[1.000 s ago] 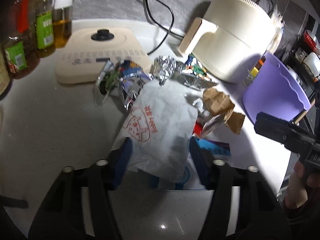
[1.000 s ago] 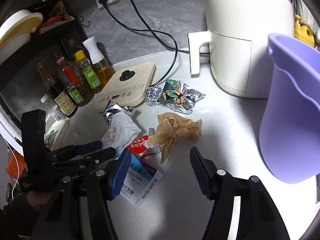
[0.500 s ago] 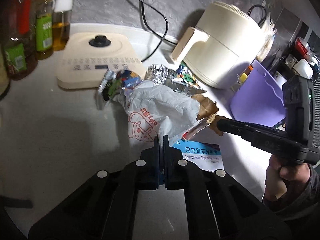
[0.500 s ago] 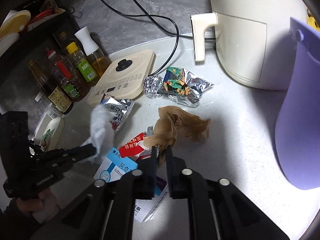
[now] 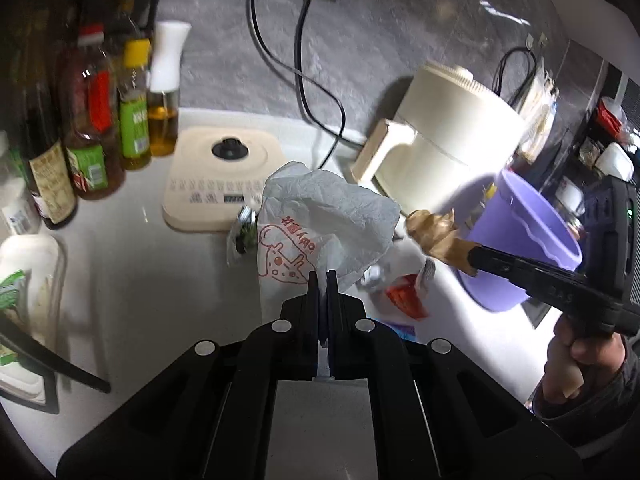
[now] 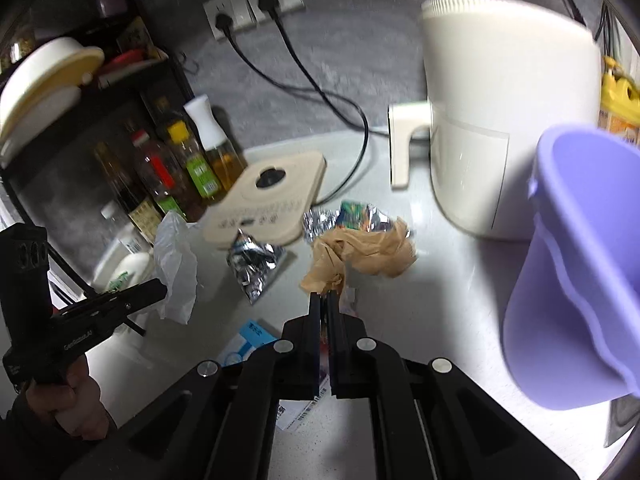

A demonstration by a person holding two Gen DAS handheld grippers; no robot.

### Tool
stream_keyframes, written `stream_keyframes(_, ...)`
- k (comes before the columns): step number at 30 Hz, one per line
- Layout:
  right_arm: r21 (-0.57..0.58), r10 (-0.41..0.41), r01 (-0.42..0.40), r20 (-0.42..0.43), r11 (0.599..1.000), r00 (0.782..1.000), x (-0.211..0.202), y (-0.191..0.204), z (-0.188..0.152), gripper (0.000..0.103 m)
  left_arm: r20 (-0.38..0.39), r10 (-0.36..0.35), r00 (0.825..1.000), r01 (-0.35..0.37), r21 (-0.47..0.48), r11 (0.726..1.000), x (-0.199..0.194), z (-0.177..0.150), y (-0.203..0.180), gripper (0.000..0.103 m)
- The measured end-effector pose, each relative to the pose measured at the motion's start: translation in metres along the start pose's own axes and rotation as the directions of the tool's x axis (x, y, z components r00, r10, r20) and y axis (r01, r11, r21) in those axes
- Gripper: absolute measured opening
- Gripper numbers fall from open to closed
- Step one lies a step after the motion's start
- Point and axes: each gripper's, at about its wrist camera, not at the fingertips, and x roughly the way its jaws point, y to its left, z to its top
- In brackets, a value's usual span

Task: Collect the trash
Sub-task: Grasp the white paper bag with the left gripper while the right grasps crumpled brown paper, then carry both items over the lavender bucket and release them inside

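my left gripper (image 5: 323, 276) has its fingers pressed together on the lower edge of the crumpled white paper bag with the red cartoon print (image 5: 320, 224), and the bag hangs clear of the white countertop (image 5: 140, 280), in front of the flat cream appliance with the black knob (image 5: 222, 176). my right gripper (image 6: 325, 300) is clamped the same way on the crumpled brown paper wrapper (image 6: 360, 254), which is also off the counter; from my left camera that wrapper (image 5: 434, 234) sits between the white bag and the lilac plastic bin (image 5: 520, 240). the bin stands to the right of the cream appliance, beyond the tall cream air fryer with its side handle (image 5: 452, 140); in my right view the bin (image 6: 580, 272) fills the right edge, its opening tilted toward me. still on the counter, just in front of the cream appliance, i see a crinkled silver foil snack packet (image 6: 254, 264), and to its right a second foil wrapper with a colourful print (image 6: 352, 216) partly behind the brown paper. nearer to me than the cream appliance lie a red packet (image 5: 404, 300) and a blue and white medicine box (image 6: 250, 338), partly hidden by my right fingers. left of the cream appliance stands a row of oil and sauce bottles (image 5: 120, 120).
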Motion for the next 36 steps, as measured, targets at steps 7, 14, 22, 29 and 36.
stream_keyframes(7,-0.075,0.041,-0.035,0.079,0.997,0.996,-0.041,0.002,0.024,0.004,0.08,0.027,0.996,-0.027,0.002,1.0,-0.028,0.022,-0.026,0.004)
stream_keyframes(14,-0.115,0.078,-0.062,0.139,0.991,0.987,-0.071,-0.009,0.046,0.004,0.153,0.029,0.988,-0.031,0.013,0.999,-0.039,0.041,-0.056,0.004)
stream_keyframes(22,-0.131,0.083,-0.061,0.175,0.99,0.981,-0.103,-0.042,0.055,0.004,0.196,0.019,0.98,-0.024,0.023,0.999,-0.032,0.056,-0.098,0.004)
stream_keyframes(29,-0.115,0.065,-0.041,0.212,0.992,0.975,-0.125,-0.084,0.058,0.004,0.188,-0.018,0.982,0.006,0.064,0.998,-0.01,0.059,-0.151,0.004)
stream_keyframes(36,-0.093,0.046,-0.026,0.221,0.995,0.974,-0.147,-0.131,0.053,0.007,0.182,-0.042,0.982,0.025,0.096,0.995,0.009,0.059,-0.194,0.004)
